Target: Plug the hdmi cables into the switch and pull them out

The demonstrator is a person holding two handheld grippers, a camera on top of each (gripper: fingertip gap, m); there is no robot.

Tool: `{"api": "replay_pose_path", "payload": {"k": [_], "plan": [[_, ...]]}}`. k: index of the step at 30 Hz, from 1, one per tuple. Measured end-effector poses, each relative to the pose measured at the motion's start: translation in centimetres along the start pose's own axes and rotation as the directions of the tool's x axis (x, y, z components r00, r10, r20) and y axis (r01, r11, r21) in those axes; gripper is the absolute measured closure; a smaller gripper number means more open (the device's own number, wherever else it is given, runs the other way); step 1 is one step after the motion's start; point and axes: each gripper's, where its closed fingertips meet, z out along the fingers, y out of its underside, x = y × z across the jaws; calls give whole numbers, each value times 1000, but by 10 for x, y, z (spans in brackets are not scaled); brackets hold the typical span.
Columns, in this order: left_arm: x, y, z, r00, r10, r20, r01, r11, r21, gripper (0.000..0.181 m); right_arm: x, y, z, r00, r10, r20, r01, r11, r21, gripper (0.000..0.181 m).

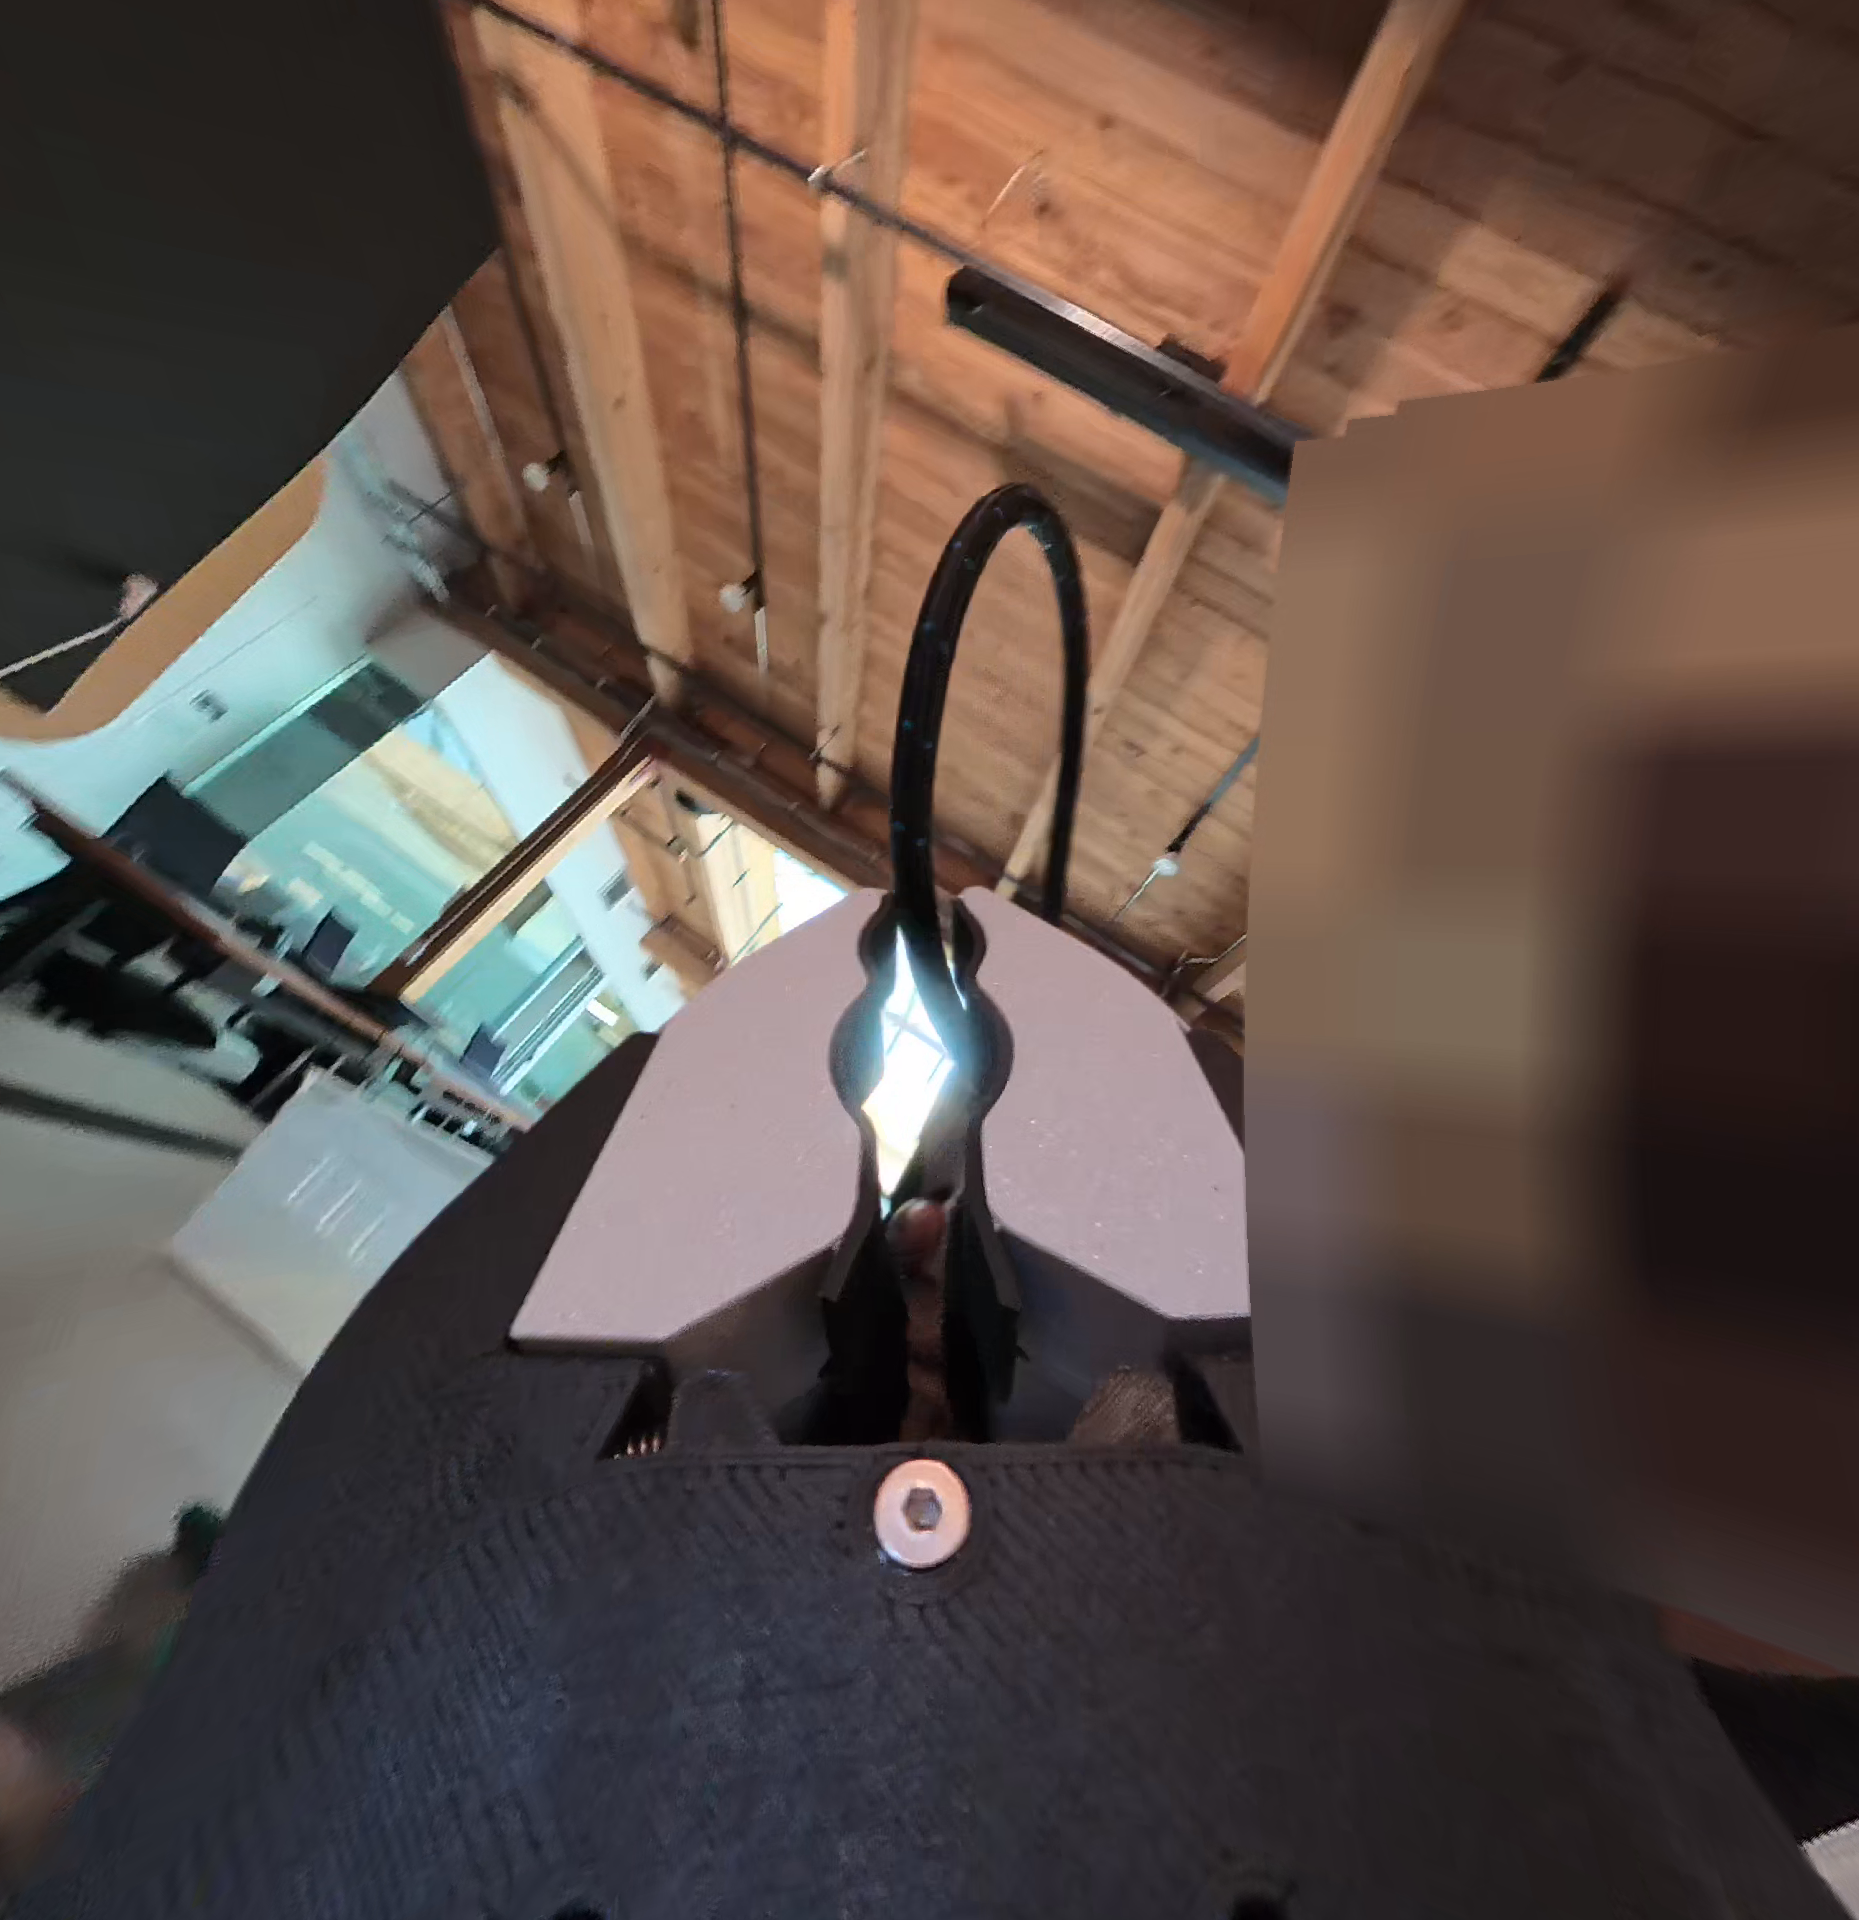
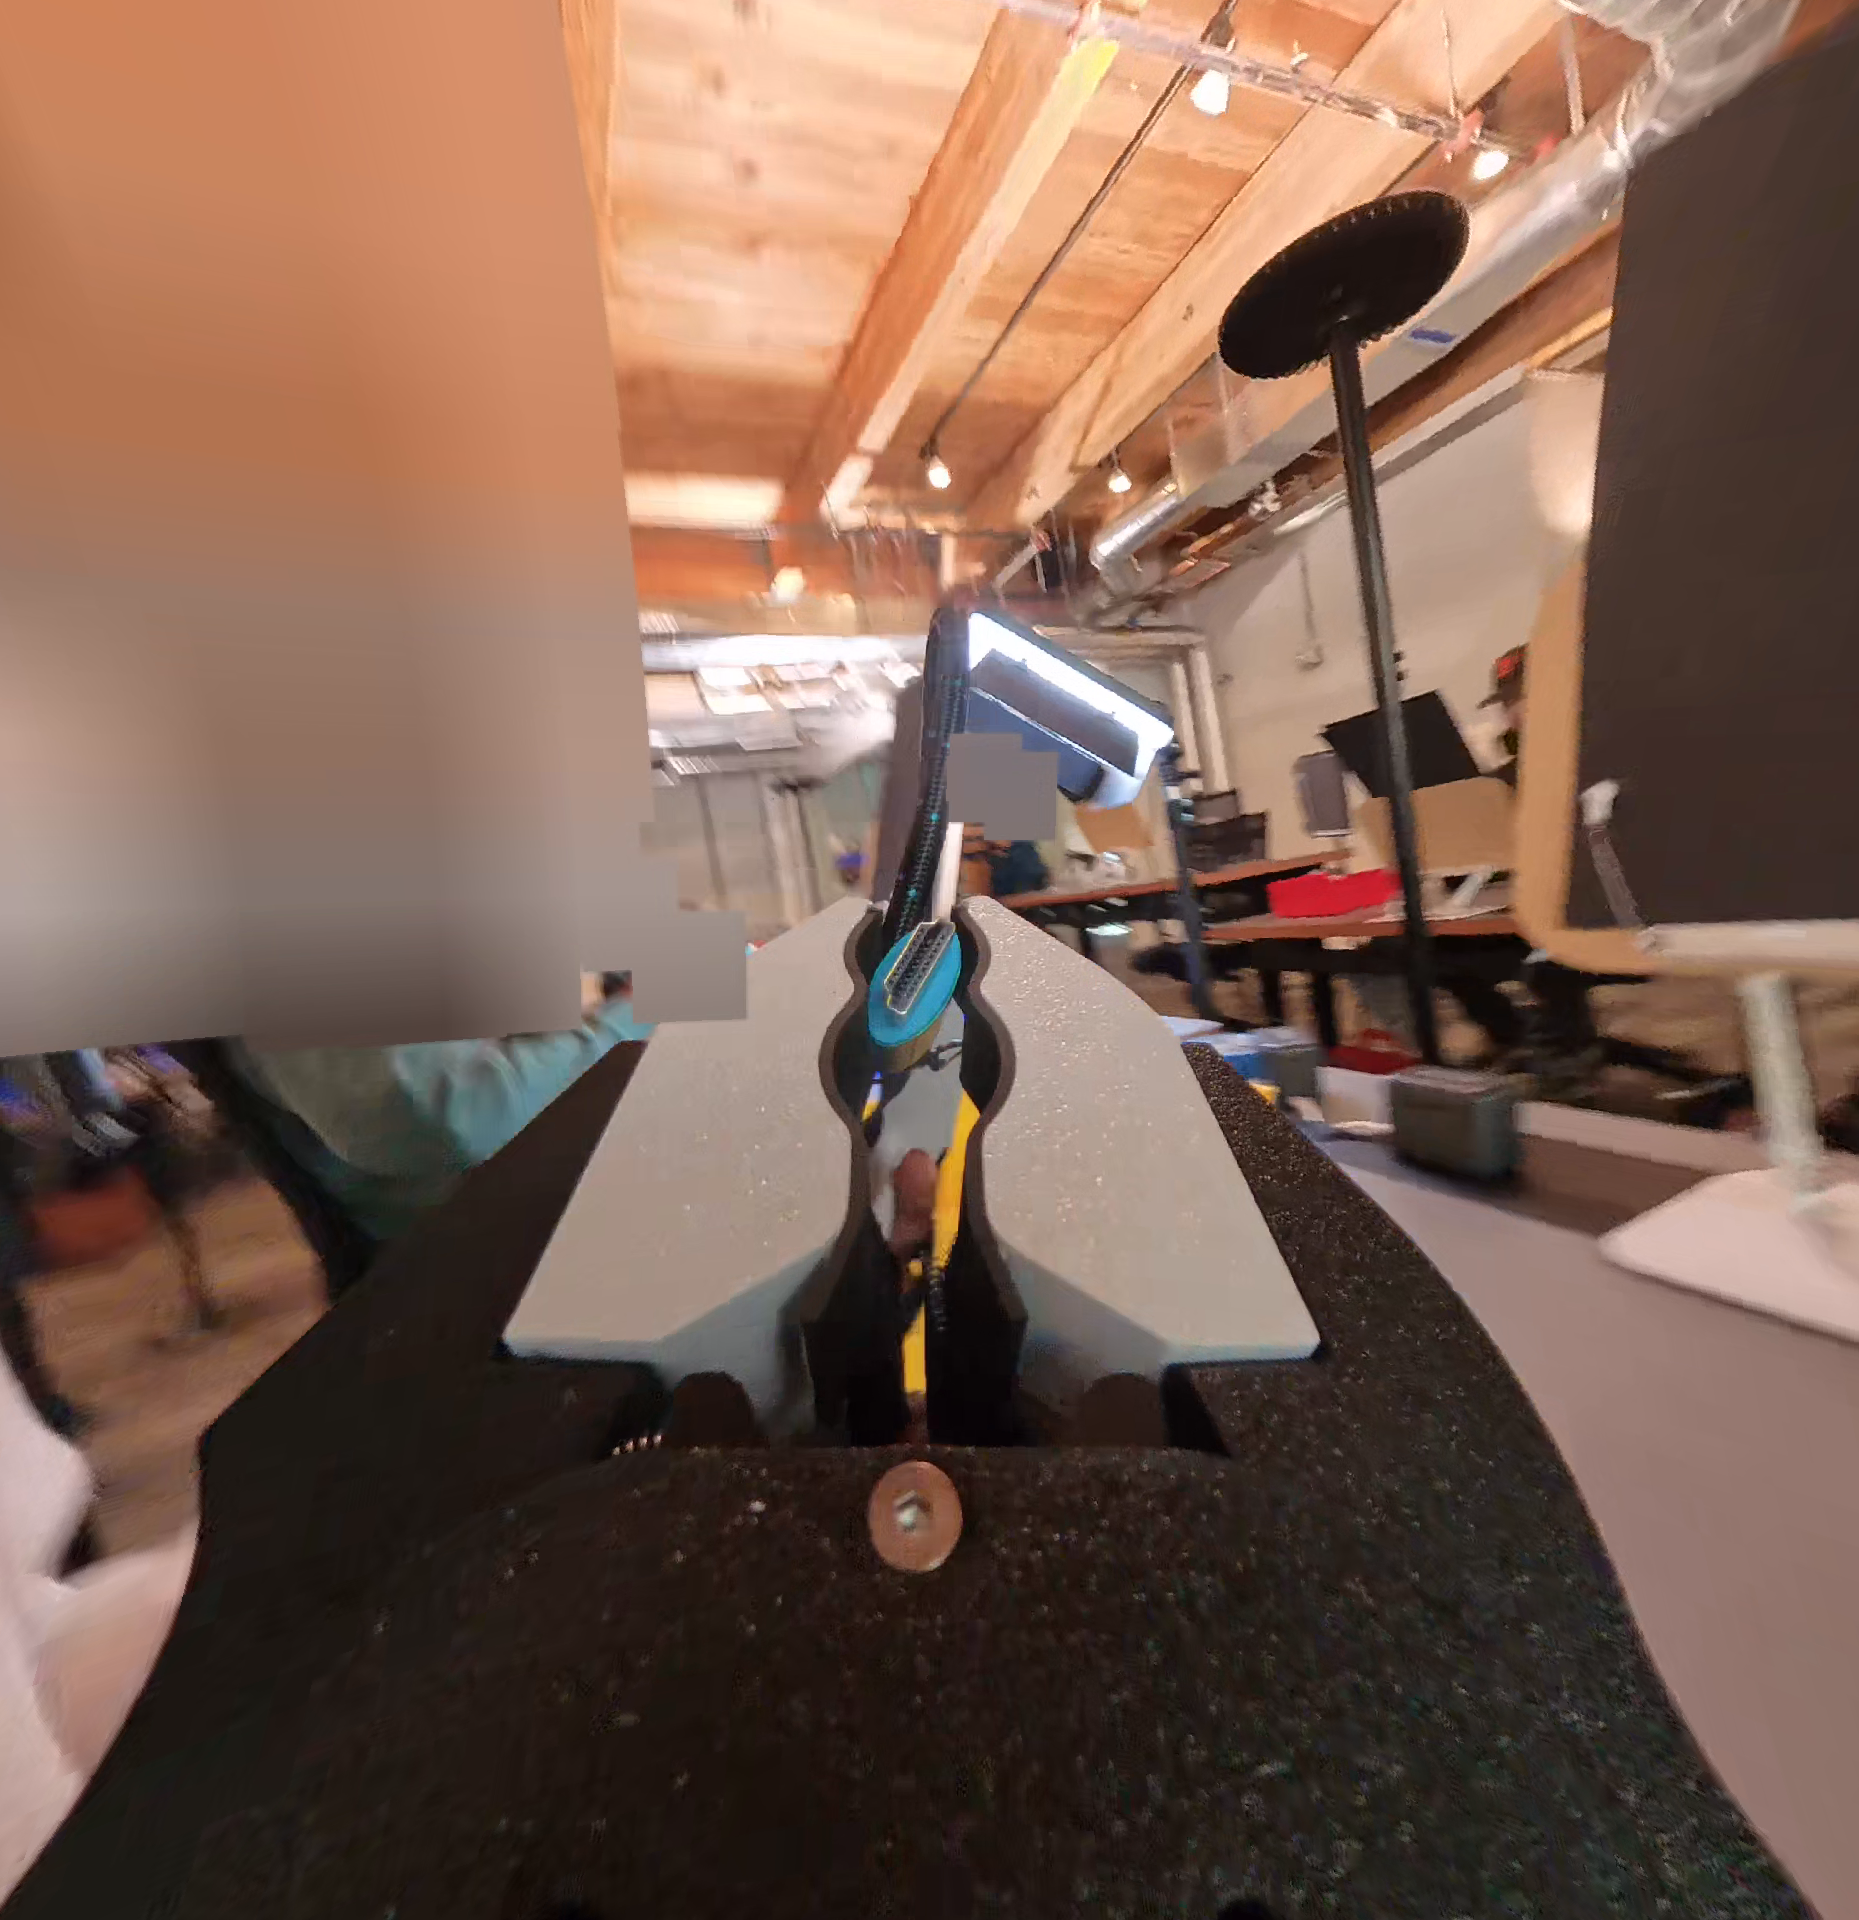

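Note:
In the left wrist view my left gripper points up at the ceiling. Its grey fingers are shut on a black HDMI cable, which arches up from the fingertips and drops behind the right finger. In the right wrist view my right gripper is shut on an HDMI plug with a blue collar, whose metal mouth faces the camera. The plug's black braided cable rises from the fingertips. The switch is not in either view.
A wooden beamed ceiling fills the top of both views. A dark panel is at the upper left. In the right wrist view there are a black pole with a round disc, a dark board, a white stand base on a grey table, and a lit panel.

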Motion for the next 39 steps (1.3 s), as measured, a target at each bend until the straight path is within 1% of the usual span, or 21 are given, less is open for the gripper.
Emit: {"api": "replay_pose_path", "payload": {"k": [1,3,5,7,8,10,11,12,14,17,19,20,21,22,24,26,27,30,33,36,39], "plan": [[-5,3,-3,999,-2,40,3,1000,-30,160,1,-2,-2,995,-95,-18,94,995,-40,169],[-13,4,-12,991,35,128,-23,996,-91,146,7,-8,-7,958,-280,-59,271,955,-119,169],[-17,5,-20,969,123,212,-92,984,-151,140,15,-14,-12,879,-468,-97,441,872,-214,169],[-13,7,-22,921,290,262,-230,944,-235,140,25,-16,-18,735,-669,-110,607,721,-334,169],[-6,11,-17,895,369,249,-297,911,-286,140,29,-16,-20,649,-754,-100,672,630,-390,169],[9,24,-2,847,496,189,-402,831,-384,140,31,-13,-22,490,-870,-50,759,454,-467,169],[14,32,7,828,539,153,-440,794,-420,140,30,-10,-22,428,-904,-19,786,382,-487,169],[19,41,17,817,565,113,-468,765,-442,140,28,-6,-22,388,-922,8,803,334,-495,169],[21,57,34,823,565,63,-476,744,-469,140,23,4,-22,352,-934,58,821,278,-498,169],[15,82,49,897,440,36,-362,780,-510,142,15,14,-22,311,-944,112,842,219,-493,169],[11,84,53,928,369,53,-304,831,-466,177,7,20,-23,262,-950,171,872,156,-464,169],[11,83,53,946,318,56,-262,858,-443,178,3,19,-23,240,-956,171,887,144,-439,169],[12,84,53,971,232,58,-187,887,-423,178,0,17,-23,245,-955,169,897,157,-413,169],[15,82,53,990,128,60,-95,917,-387,179,-4,14,-23,266,-952,151,908,195,-371,167],[14,70,51,994,-84,74,101,959,-267,179,-15,2,-26,336,-935,110,919,300,-257,163],[12,61,48,964,-261,56,267,947,-179,178,-20,-8,-30,417,-906,72,899,400,-177,160],[12,59,47,949,-312,45,315,936,-160,179,-19,-8,-32,438,-896,69,890,422,-170,159],[14,61,48,924,-382,16,381,915,-135,179,-16,1,-32,437,-894,100,892,416,-178,158],[17,61,50,905,-425,-18,420,900,-113,179,-17,9,-28,475,-873,112,872,450,-190,156],[17,70,50,903,-429,-10,425,896,-131,180,-12,9,-26,444,-891,94,883,417,-216,169],[11,79,45,920,-389,38,389,901,-193,179,-10,13,-29,447,-885,126,877,407,-255,170]]}}
